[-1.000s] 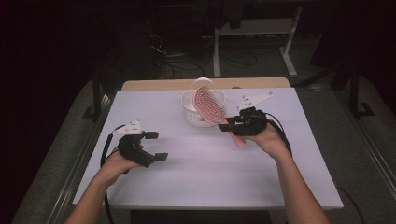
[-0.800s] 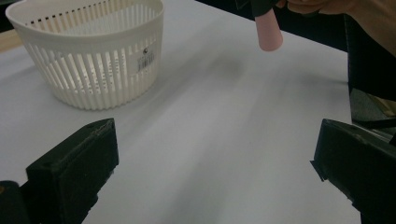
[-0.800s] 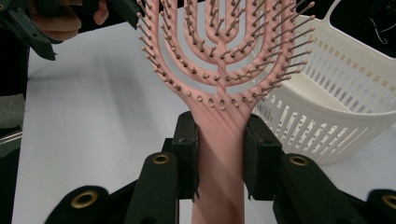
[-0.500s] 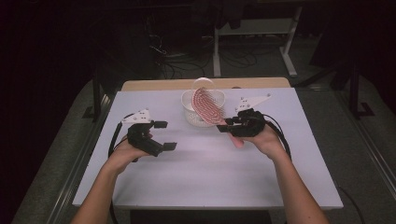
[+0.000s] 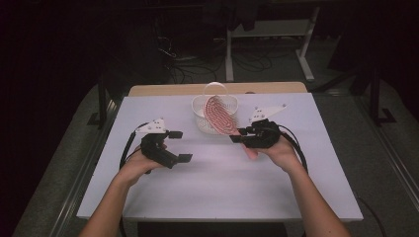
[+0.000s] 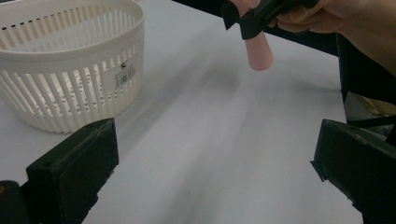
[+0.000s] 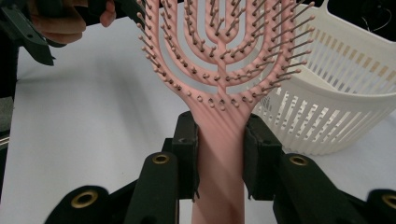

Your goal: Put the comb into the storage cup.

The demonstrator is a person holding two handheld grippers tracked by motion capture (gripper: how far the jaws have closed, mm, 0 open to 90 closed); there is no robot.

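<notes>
Presently the right gripper [image 7: 219, 154] is clamped on the neck of a pink plastic vented hairbrush with dark-tipped bristles [image 7: 219, 60], both jaws pressed against the handle, whose butt end [image 6: 259, 51] projects below the jaws toward the person. Ahead of that gripper, the brush head leans over the near rim of a white slotted plastic basket with a hoop handle [image 5: 202, 118], which stands on the white table [image 5: 222, 187] just beyond the gripper's tips. Across from it, well apart, the left gripper [image 5: 176, 146] is held above the table with its jaws spread wide and nothing between them.
</notes>
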